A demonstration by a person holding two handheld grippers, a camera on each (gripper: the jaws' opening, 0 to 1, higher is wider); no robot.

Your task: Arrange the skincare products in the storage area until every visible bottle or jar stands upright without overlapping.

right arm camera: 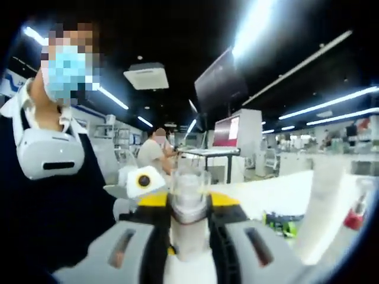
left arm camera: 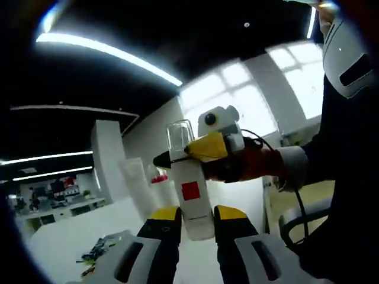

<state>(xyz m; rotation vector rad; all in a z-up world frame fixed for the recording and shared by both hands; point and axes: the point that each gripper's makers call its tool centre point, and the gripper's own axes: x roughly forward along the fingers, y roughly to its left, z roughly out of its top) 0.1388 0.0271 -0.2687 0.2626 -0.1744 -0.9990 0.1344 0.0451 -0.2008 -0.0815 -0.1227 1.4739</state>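
Observation:
A white bottle [left arm camera: 192,195] with a red square label and a clear cap [left arm camera: 180,137] is held up in the air, away from the table. My left gripper [left arm camera: 197,214] is shut on its lower end, yellow-tipped jaws on either side. My right gripper [left arm camera: 177,157] comes in from the right, held by a gloved hand, with its jaws shut at the bottle's neck just under the cap. In the right gripper view the clear cap [right arm camera: 189,188] sits between that gripper's own jaws [right arm camera: 189,207], with the white body below them.
A white table [left arm camera: 71,234] lies below with small coloured items [left arm camera: 98,253] and a red-topped thing [right arm camera: 355,219] on it. A tall pale bottle [right arm camera: 324,201] stands blurred at the right. A person in dark clothes [right arm camera: 53,195] is close; another sits behind [right arm camera: 155,151].

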